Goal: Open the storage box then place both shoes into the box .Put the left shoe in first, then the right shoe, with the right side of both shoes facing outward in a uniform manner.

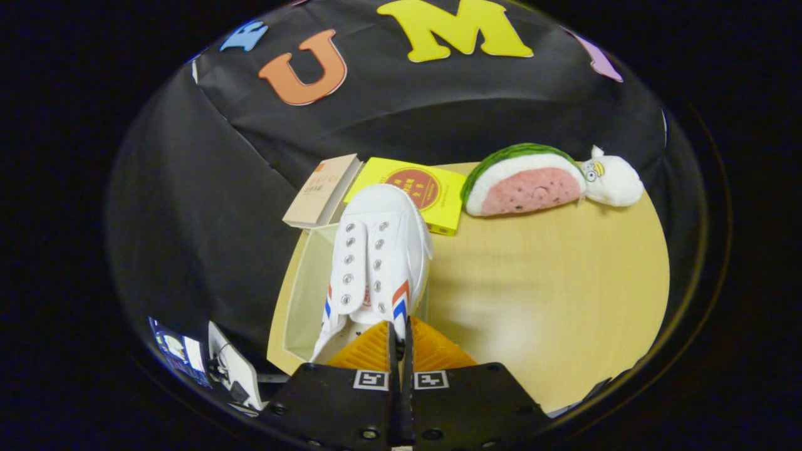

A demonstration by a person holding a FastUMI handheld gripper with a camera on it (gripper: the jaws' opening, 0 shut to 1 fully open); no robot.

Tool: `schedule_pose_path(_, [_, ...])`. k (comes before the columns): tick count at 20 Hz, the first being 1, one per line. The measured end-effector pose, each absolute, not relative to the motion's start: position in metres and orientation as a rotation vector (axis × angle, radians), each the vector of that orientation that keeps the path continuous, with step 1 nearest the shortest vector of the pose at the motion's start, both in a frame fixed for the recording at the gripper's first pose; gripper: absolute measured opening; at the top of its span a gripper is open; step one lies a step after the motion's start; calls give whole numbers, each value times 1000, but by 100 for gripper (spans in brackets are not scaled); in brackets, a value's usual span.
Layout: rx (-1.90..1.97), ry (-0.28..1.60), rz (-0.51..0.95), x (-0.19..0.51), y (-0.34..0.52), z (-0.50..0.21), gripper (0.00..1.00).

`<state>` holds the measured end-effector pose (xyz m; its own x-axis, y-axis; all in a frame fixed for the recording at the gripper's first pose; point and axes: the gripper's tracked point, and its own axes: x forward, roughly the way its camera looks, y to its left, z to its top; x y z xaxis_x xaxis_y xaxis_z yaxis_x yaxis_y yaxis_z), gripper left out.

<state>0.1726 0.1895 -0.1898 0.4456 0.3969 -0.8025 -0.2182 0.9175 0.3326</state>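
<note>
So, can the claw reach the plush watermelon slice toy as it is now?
Probably not yet: the claw appears shut on the white canvas shoe over the clear storage box. Otherwise the bare wooden table leaves the way to the plush watermelon slice toy free.

We see the gripper [401,338] as a wide, dark, matte body that spreads out into two flat plates, one on each side of a narrow centre seam. Each plate carries a small square marker (a black pattern on white) set close to that seam, the two sitting side by side. Round screw heads dot the plates: one near each outer corner and a few along the near edge. From the plates the two fingers [369,351] rise as ribbed, wedge-shaped blocks, their faces cut with fine parallel ridges, tapering toward thin dark strips that meet along the centre line.
</note>
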Motion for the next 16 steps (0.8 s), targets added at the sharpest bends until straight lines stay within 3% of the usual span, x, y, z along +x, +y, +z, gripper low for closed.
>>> schedule_pose_path(6, [100,1062,254,177,249,-242,0])
schedule_pose_path(16, [-54,1045,58,193,260,-309,0])
